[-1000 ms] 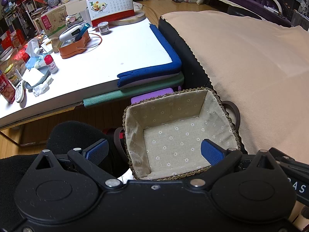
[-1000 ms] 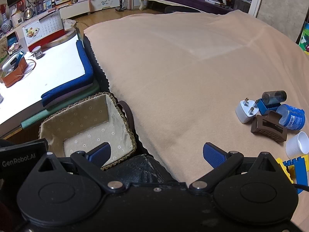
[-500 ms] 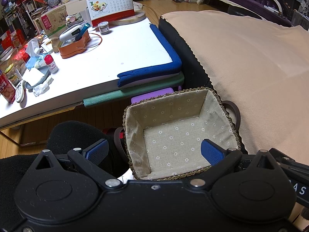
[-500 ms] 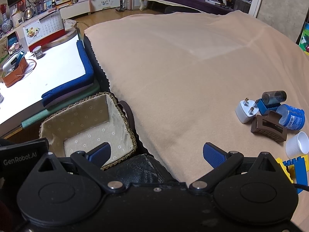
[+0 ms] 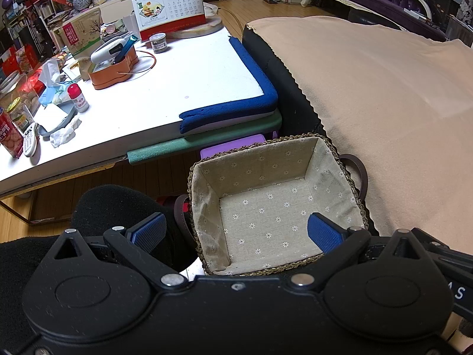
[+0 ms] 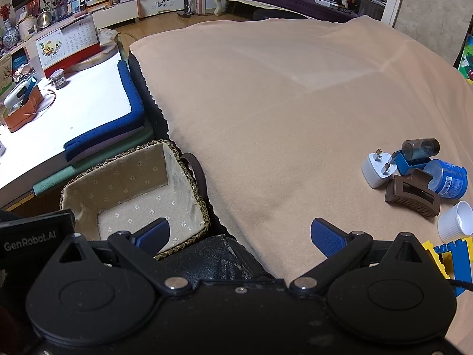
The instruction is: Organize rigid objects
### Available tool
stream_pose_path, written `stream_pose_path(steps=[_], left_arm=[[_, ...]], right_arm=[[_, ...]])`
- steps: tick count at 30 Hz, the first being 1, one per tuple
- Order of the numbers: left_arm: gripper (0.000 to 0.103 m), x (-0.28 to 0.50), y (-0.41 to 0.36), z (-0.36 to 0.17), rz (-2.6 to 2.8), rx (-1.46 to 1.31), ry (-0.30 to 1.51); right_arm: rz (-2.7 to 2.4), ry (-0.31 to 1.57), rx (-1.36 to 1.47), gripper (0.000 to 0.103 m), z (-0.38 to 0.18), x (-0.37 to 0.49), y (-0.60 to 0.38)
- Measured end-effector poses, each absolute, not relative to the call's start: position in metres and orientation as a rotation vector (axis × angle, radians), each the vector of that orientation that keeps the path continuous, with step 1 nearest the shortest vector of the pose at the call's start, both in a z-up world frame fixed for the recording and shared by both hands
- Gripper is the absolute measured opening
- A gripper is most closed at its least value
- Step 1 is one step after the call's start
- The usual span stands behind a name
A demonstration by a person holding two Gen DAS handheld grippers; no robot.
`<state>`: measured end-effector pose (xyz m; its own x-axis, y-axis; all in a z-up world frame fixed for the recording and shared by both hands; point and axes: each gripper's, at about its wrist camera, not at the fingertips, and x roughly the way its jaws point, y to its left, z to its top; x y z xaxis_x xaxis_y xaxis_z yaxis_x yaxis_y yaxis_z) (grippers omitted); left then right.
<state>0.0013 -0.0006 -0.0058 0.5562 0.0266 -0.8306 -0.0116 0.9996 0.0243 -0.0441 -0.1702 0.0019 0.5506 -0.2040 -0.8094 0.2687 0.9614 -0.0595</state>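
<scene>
Right wrist view, left to right: lined basket (image 6: 133,189) sits empty beside the blanket; right gripper (image 6: 239,233) and left gripper (image 5: 236,230) both gape, holding nothing; the plug (image 6: 377,170) and hair clip (image 6: 412,196) lie crowded, so a grab may nudge neighbours

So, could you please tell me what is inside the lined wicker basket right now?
Nothing that shows: the basket holds only its floral fabric lining. The left gripper, open, hides the near right corner of its floor, so that patch cannot be checked.
</scene>
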Motion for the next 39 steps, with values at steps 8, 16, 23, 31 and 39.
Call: stream_pose_path(steps=[8,16,23,31,39], left_arm=[[0.098,-0.002,-0.002,-0.002,0.003,0.009,0.944],[0.097,-0.009,-0.012,0.005,-0.093,0.021,0.891],[0.096,-0.012,-0.017,0.007,-0.138,0.030,0.878],[0.096,-0.024,-0.038,0.013,-0.261,0.062,0.829],[0.097,-0.064,-0.106,0.016,-0.512,0.201,0.740]], right_arm=[[-0.283,0.927,0.079,0.102,0.007,-0.046,-0.173],[-0.334,0.828,0.078,0.102,0.038,-0.069,-0.197],[-0.496,0.719,0.105,0.101,0.066,-0.122,-0.264],[-0.789,0.695,0.140,0.101,0.066,-0.202,-0.374],[-0.825,0.678,0.335,0.088,0.037,-0.224,-0.447]])
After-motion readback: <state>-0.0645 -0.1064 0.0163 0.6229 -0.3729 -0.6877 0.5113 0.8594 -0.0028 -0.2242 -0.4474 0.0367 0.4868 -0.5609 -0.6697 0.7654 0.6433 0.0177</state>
